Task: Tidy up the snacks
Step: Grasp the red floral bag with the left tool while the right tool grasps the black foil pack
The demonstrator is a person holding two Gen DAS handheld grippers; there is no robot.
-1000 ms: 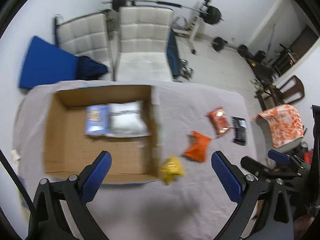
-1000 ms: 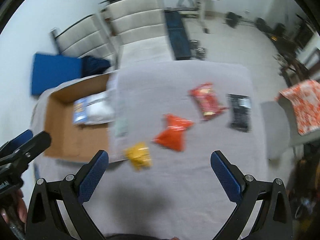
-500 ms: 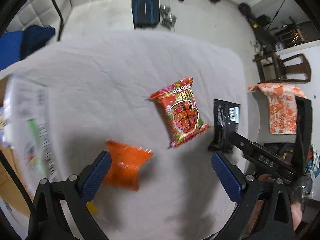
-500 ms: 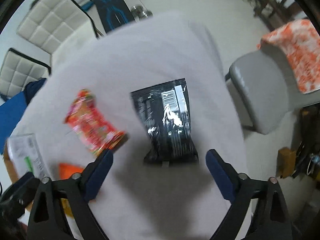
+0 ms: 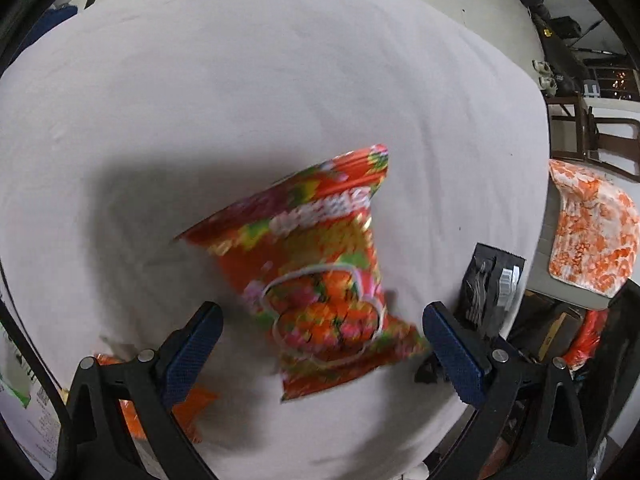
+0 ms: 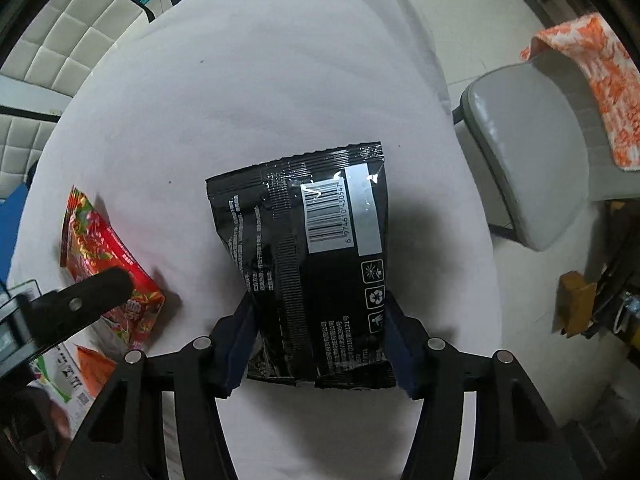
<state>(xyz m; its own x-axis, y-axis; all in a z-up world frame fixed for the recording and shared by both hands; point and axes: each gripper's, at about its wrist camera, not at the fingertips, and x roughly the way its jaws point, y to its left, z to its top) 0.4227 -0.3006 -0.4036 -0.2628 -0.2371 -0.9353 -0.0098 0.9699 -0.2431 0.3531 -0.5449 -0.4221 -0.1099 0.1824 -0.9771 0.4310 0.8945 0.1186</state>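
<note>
A red, busily printed snack bag [image 5: 320, 276] lies on the grey tablecloth [image 5: 240, 80], its near end between the spread blue pads of my left gripper [image 5: 320, 344], which is open around it. My right gripper [image 6: 318, 340] has both pads pressed against the sides of a black snack bag [image 6: 316, 264], barcode side up, still flat on the cloth. That black bag [image 5: 494, 284] also shows at the right in the left wrist view. The red bag [image 6: 104, 260] appears at the left of the right wrist view, under the left gripper's finger [image 6: 80, 304].
An orange packet [image 5: 188, 404] lies partly behind my left finger. A printed cardboard box flap [image 6: 60, 376] sits at the lower left. A grey chair [image 6: 532, 152] with an orange-and-white cloth [image 6: 600, 80] stands off the table's right edge. White padded chairs [image 6: 60, 40] stand behind.
Both grippers dropped toward the table. The left now straddles the red bag; the right's jaws narrowed from wide open onto the black bag.
</note>
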